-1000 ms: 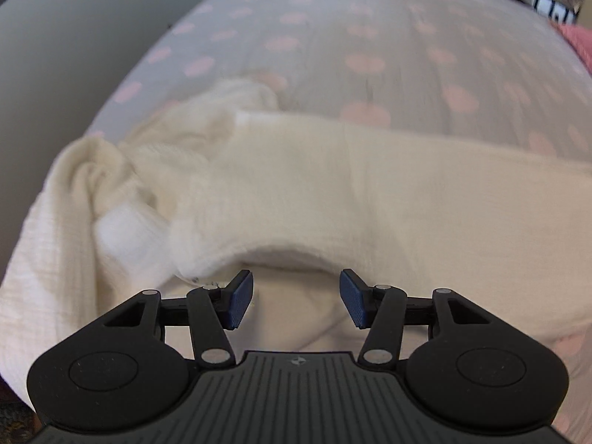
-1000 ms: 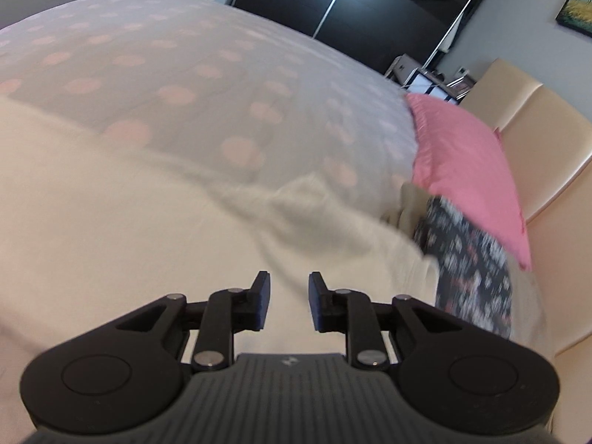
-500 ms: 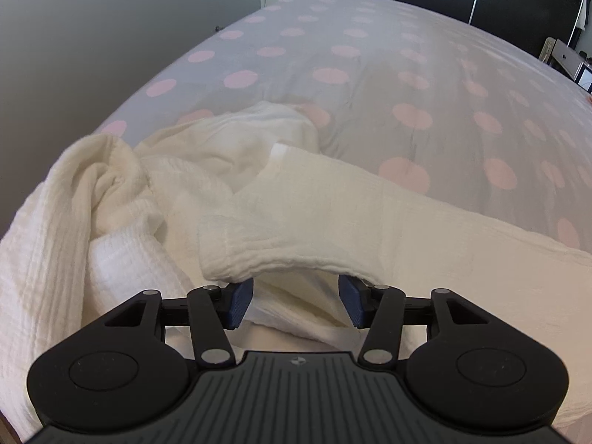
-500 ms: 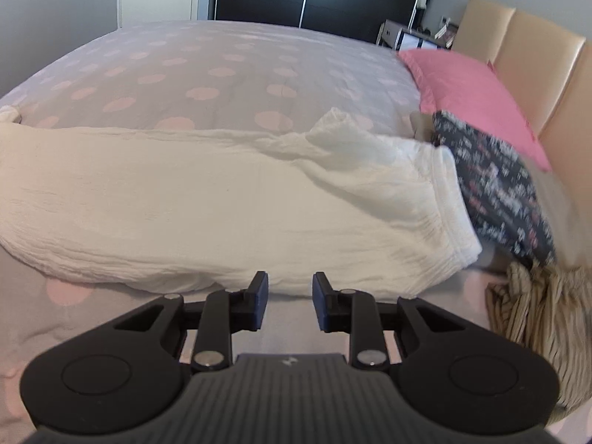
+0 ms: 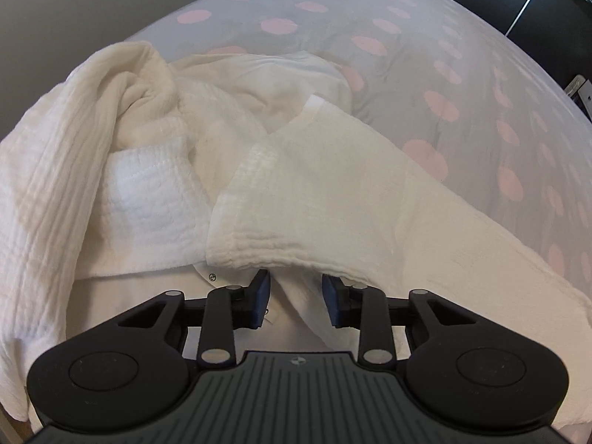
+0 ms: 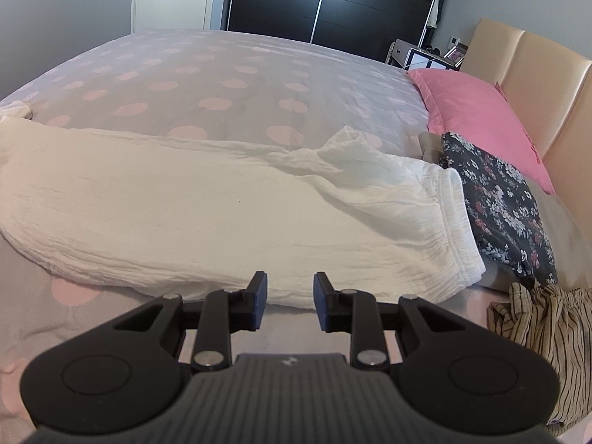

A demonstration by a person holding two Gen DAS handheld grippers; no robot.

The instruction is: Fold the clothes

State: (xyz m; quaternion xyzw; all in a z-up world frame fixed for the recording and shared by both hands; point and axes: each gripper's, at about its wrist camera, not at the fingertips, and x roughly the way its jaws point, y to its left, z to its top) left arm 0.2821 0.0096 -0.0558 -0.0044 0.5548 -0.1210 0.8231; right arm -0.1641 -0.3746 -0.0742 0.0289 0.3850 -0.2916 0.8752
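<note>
A bed covered by a grey spread with pink dots fills both views, with dark wardrobe doors behind and a pink pillow at the padded headboard. A cream crinkled garment is laid lengthwise along the near edge of the bed, its elasticated hem lying against a dark floral cloth; a striped cloth is heaped nearby. At the other end, a hemmed portion is seen already turned over onto the bunched cream fabric. The left gripper is held released, a ridge of fabric lying between its parted jaws without being pinched. The right gripper is likewise unclenched and empty, just short of the garment's edge. One first fold is judged done; the crumpled end remains to be smoothed, and further folds are still needed.
</note>
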